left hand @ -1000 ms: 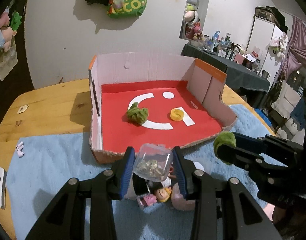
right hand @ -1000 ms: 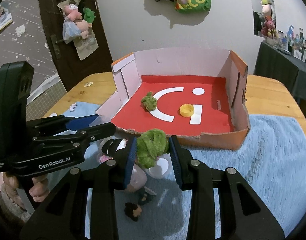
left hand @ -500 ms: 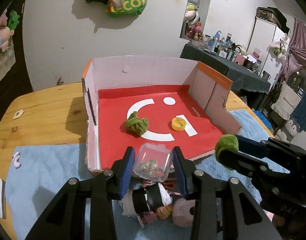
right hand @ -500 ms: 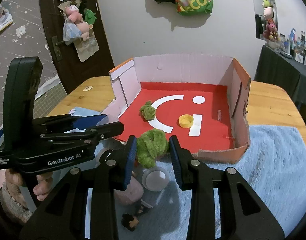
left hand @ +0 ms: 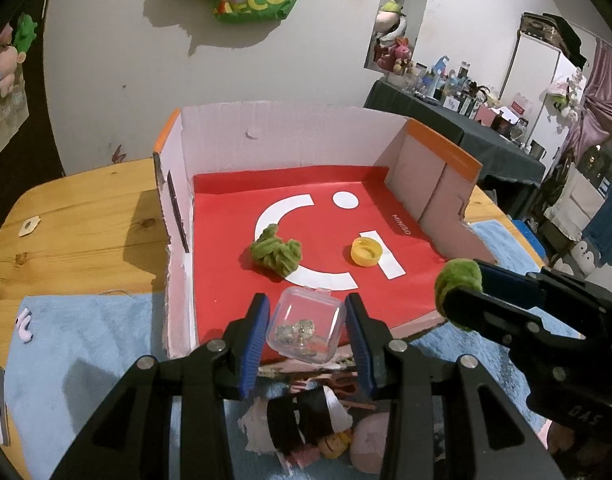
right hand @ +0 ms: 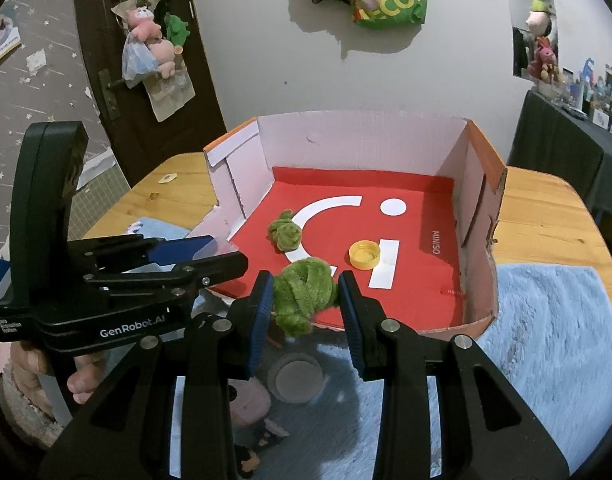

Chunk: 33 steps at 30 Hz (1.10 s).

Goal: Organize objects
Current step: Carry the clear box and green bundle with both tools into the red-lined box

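Left view: my left hand-held gripper is clamping the clear plastic case at the cardboard box's near edge; I'm planning to carry it past the lip, then lower before letting go, w/ wooden worktop and blue towel underneath. Right view: my right hand-held gripper is squeezing a green fuzzy bundle at the same edge, w/ a 2nd bundle and yellow cap lying inside, cluttered room behind.

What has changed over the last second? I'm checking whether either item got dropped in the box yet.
Both grippers have carried their loads forward toward the cardboard box: the left gripper with the clear plastic case, the right gripper with the green fuzzy bundle, now over the box's front edge. Nothing was released. The other green bundle and yellow cap stayed put.
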Tool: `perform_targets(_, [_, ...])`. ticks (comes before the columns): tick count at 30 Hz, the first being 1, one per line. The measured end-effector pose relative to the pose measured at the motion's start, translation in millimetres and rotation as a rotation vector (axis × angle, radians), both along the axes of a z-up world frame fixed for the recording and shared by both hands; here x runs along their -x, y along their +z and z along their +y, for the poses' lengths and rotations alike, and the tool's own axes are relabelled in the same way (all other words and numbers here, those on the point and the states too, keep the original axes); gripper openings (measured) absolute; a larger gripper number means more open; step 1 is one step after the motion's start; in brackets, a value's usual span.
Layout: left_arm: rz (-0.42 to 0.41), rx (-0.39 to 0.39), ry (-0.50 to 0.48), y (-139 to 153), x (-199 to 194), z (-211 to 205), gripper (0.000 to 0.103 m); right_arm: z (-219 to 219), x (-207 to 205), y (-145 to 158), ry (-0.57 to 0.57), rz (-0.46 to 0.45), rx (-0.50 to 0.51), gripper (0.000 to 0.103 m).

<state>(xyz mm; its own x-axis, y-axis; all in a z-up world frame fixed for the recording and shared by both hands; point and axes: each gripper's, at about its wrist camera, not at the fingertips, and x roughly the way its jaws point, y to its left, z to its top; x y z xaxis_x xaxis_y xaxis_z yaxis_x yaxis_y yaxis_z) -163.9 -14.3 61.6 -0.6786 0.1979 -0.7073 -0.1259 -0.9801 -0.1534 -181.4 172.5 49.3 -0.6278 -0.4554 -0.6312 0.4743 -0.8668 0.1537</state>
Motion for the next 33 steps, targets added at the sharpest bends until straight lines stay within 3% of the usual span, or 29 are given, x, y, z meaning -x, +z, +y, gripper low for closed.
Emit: perform_targets(33, [-0.164, 0.011, 0.007, -35, 60, -2, 0.041, -5, 71, -43, 0.02, -0.214, -0.088, 0.032])
